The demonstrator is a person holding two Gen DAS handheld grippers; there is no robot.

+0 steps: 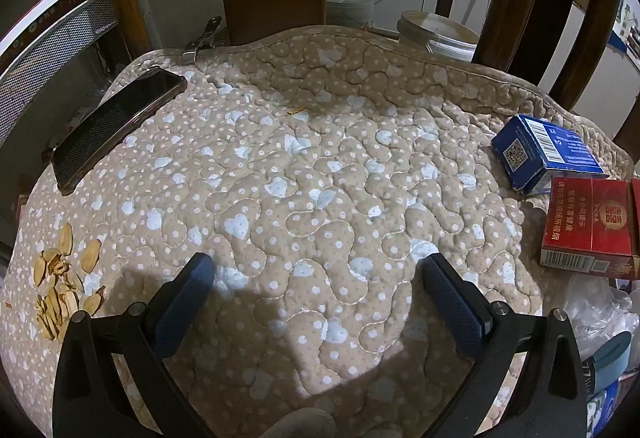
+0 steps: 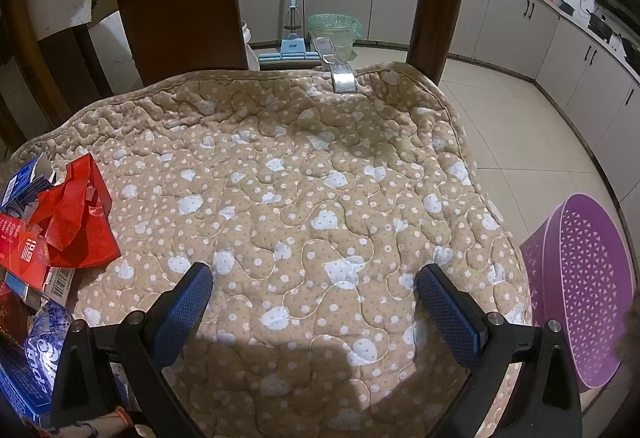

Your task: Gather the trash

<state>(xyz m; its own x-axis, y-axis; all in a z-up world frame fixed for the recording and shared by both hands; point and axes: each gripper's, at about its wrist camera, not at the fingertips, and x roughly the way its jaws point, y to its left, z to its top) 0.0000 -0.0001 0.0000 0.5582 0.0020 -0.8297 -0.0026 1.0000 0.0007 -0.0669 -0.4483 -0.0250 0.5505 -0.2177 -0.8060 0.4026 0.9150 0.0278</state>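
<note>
Both grippers hover wide apart and empty above a quilted chair cushion.

Seed shells lie at the cushion's left edge, below a phone. The left gripper holds nothing. A blue box and red carton sit at the right edge. Crumpled red paper lies left of the right gripper; a purple basket stands on the floor beyond the cushion's right edge.

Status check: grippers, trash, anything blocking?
Left gripper open, empty. Right gripper open, empty. Seed shells, red packet, blue box uncollected. Phone near shells.
</note>
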